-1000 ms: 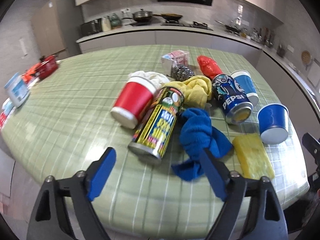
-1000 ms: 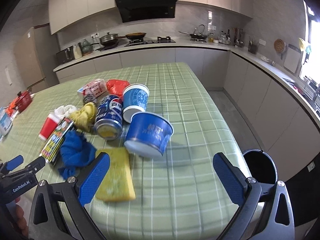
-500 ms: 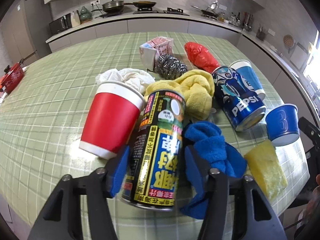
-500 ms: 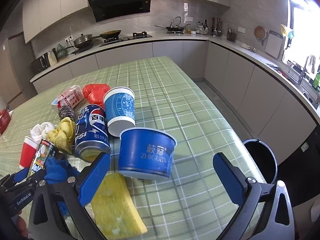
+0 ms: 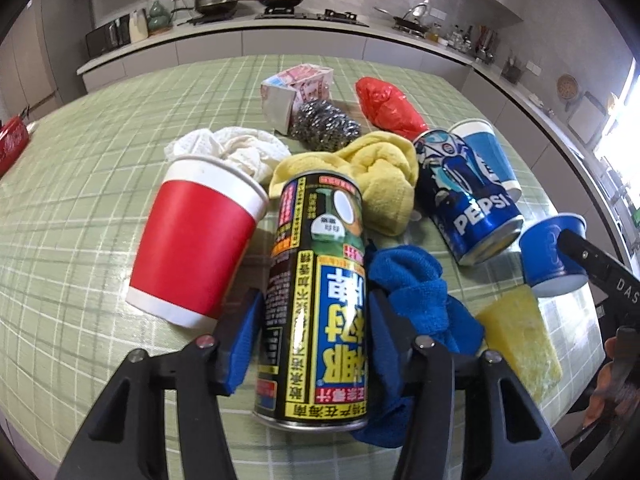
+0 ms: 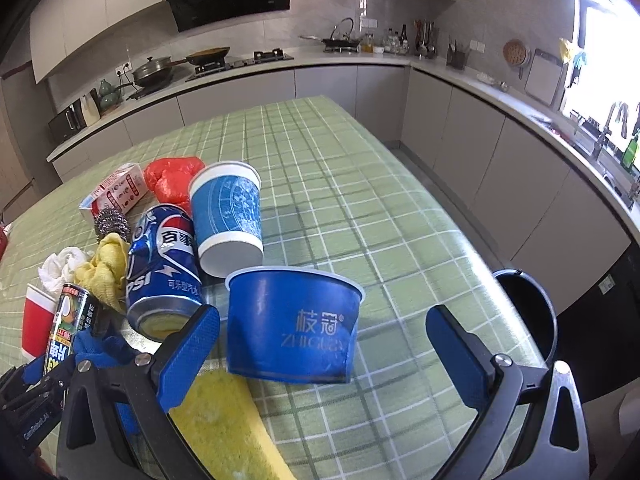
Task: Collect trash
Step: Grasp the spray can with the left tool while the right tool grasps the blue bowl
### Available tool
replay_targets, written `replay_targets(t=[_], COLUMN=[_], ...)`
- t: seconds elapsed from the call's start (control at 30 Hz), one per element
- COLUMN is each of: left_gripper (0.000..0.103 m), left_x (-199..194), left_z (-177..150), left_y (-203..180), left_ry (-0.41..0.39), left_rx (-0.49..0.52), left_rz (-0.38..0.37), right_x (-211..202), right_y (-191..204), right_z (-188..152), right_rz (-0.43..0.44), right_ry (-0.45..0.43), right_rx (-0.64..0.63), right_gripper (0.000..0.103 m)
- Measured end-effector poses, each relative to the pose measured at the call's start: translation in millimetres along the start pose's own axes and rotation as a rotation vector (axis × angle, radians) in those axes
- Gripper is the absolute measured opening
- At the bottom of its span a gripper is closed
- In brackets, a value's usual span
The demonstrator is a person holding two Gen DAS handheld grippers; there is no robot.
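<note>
Altogether: two cans (image 5: 318, 288), three paper cups (image 5: 196, 248).

A table covered in green checked cloth (image 5: 100, 152) carries the clutter. Lying on it: a red paper cup (image 5: 196, 244) on its side, a black-and-yellow tin can (image 5: 318, 292), a blue Pepsi can (image 5: 464, 196), a tall blue paper cup (image 6: 228, 216), a squat blue paper bowl (image 6: 292, 330), a yellow sponge (image 5: 520, 336), a steel wool scourer (image 5: 324, 125), a crumpled red plastic bag (image 5: 386, 106).
</note>
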State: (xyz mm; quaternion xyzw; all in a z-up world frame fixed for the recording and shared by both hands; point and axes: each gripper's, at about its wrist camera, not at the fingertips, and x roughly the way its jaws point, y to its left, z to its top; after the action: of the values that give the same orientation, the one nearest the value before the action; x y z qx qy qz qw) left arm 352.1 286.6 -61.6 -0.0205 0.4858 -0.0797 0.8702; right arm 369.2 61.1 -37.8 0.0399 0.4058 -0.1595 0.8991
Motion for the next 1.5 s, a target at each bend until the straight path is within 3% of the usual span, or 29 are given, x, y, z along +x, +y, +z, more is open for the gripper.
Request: replay_targets(t=[0.2, 0.33, 0.37, 0.57, 0.67, 1.23, 1.5], left_gripper=[0.055, 0.054, 0.054, 0.055, 0.054, 0.054, 0.054], left_x=[9.9, 9.4, 9.5, 11.0, 11.2, -36.4, -58.6], left_z=[0.9, -1.7, -1.8, -2.3, -2.7, -15.6, -26.9], left_y=[3.8, 1.3, 1.2, -3.9, -5.3, -8.3, -48.3], left_ry=[0.027, 0.017, 0.014, 0.008, 0.002, -0.134, -0.181], left_rx=[-0.028, -0.022, -0.025, -0.024, -0.025, -0.069, -0.05], left_rz=[-0.02, -0.026, -0.031, -0.006, -0.003, 0.019, 0.001], right_x=[19.0, 26.1, 28.3, 31.0, 37.9, -6.9, -26.6], right_y=[0.2, 0.8, 1.3, 0.4, 1.3, -11.7, -43.7], right_z=[-1.4, -3.1, -3.4, -2.3, -5.0, -12.2, -17.1], right_rz=[0.043, 0.079, 0.09, 0.106, 0.139, 0.191, 0.242], right_ry=[0.04, 0.058, 0.068, 0.062, 0.105, 0.011, -0.014], right_rx=[0.009, 0.006, 0.003, -0.011, -0.026, -0.105, -0.106], right_gripper=[0.103, 0.083, 0.082, 0.082, 0.079, 0.079, 0.079])
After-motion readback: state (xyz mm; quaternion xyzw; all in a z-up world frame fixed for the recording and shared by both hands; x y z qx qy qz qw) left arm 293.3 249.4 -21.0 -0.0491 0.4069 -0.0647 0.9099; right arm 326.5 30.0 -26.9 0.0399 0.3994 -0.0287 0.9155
